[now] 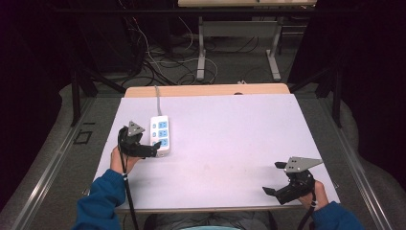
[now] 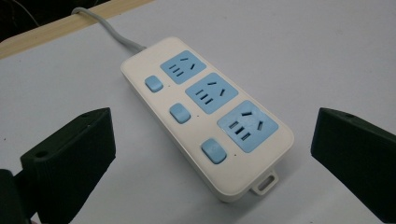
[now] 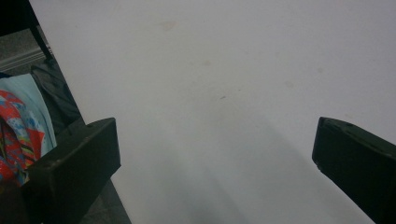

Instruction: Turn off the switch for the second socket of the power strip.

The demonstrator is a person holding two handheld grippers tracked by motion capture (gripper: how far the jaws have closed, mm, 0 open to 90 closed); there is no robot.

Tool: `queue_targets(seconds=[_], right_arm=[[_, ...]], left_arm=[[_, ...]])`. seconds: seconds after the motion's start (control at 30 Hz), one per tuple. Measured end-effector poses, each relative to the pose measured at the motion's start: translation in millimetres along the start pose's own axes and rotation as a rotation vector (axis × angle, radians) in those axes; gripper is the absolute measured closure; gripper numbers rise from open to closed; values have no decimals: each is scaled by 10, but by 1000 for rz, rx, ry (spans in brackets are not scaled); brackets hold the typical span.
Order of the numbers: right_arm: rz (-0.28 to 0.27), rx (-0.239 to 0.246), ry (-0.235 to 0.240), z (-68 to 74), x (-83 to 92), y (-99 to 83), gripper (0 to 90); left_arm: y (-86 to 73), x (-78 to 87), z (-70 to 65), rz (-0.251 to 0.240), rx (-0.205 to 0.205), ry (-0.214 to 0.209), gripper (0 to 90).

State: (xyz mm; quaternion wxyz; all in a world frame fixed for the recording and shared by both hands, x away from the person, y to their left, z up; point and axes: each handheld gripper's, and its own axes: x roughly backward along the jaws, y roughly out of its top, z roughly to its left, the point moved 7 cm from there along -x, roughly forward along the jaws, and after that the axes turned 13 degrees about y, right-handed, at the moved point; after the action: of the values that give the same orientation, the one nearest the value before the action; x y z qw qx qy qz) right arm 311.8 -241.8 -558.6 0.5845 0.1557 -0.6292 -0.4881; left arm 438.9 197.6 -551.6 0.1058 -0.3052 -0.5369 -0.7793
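Here the left gripper (image 1: 152, 149) sat jaws wide at the power strip's (image 1: 161, 134) near end, long axis running away; right gripper (image 1: 275, 178), also wide, well apart.

one power strip (image 2: 205, 116), three blue sockets, three blue switches, two grippers

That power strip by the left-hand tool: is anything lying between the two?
Nothing visible does. The left gripper is open, and the power strip lies right ahead between its fingers on bare white table.
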Motion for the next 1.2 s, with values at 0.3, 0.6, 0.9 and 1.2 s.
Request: queue_targets(seconds=[0.3,0.6,0.9,1.2], right_arm=[[8,19,7,-5,10,-2,4],[8,13,2,0,15,-5,4],[5,13,-1,2,15,-4,4],[15,18,3,8,20,-6,4]], left_arm=[[-90,165,-140,6,-53,-35,0],[-196,348,-262,20,-82,-61,0],[-317,505,-362,33,-93,-77,0],[-393,627,-440,13,-113,-87,0]])
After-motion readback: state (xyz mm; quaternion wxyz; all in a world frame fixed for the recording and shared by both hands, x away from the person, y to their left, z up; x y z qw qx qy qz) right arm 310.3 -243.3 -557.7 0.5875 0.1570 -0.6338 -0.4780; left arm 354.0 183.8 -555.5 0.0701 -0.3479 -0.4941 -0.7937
